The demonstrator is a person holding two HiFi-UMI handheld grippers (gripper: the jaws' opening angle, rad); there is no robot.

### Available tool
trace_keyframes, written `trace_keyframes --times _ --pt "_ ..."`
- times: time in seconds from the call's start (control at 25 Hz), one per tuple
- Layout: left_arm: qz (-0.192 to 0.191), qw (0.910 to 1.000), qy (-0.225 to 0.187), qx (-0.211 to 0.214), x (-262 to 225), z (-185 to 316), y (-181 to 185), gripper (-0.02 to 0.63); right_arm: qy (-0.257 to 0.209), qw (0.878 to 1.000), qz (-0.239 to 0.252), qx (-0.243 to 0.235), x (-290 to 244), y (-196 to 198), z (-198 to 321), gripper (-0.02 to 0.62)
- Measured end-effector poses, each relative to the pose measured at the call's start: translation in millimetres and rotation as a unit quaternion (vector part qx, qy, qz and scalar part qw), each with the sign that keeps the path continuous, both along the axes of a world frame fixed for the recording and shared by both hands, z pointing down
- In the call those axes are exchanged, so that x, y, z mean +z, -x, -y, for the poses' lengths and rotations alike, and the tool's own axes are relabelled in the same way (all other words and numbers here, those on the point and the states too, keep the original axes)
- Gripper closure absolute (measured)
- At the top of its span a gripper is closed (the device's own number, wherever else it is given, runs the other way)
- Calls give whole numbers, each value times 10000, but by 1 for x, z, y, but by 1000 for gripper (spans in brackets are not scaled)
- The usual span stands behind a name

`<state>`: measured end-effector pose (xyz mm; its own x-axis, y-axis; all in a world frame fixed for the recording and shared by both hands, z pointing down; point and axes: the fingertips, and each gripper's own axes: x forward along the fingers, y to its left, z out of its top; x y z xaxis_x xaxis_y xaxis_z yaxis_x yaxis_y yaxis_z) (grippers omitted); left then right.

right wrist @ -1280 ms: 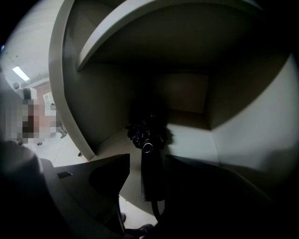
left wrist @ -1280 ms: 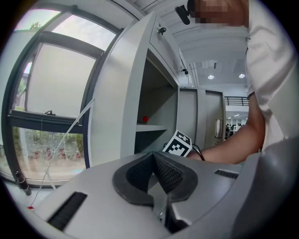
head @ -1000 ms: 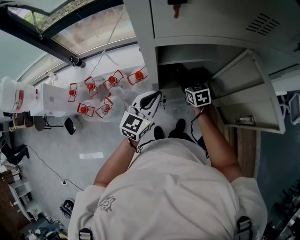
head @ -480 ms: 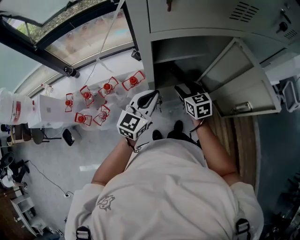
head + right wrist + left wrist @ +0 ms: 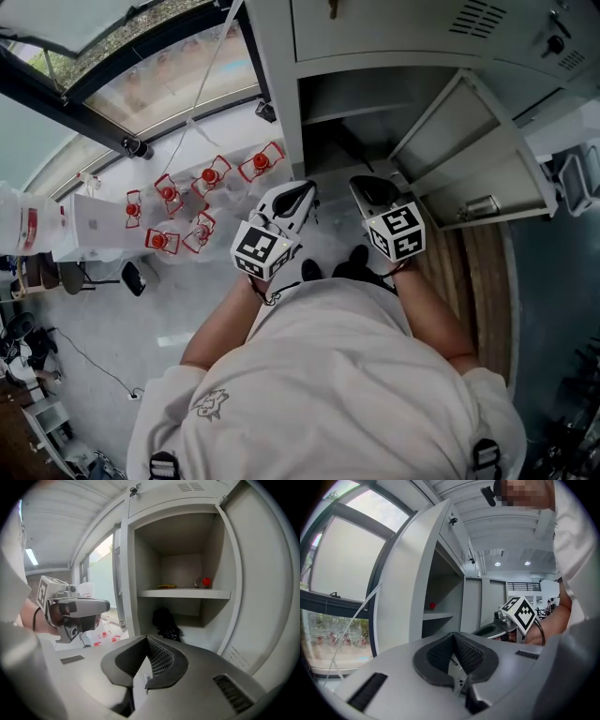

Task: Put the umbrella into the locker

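The locker stands open, with its door swung out to the side. The black umbrella is inside the locker, at the back of the bottom part, under the shelf. A small red thing and a flat yellow thing lie on the shelf.

The right gripper is in front of the open locker and points at it. Its jaws have just closed and nothing is between them. The left gripper is just outside the locker, near its side wall. Its jaws are closed too and hold nothing. Both grippers are apart from the umbrella.

Some red things sit on the floor beside the locker, by the window.
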<state>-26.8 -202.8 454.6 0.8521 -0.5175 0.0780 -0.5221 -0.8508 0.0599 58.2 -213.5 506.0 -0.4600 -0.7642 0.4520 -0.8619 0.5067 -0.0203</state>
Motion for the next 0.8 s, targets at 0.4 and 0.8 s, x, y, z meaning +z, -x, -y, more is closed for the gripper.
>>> trace_keyframes --times 0.4,0.8 --pt "-3 9999 -52 -104 -6 -27 -33 595 -274 9993 103 -214 -22 -25 -36 554" --pt "77 9986 48 -523 -2 -86 -92 595 -291 9971 338 -624 -23 -74 -93 554"
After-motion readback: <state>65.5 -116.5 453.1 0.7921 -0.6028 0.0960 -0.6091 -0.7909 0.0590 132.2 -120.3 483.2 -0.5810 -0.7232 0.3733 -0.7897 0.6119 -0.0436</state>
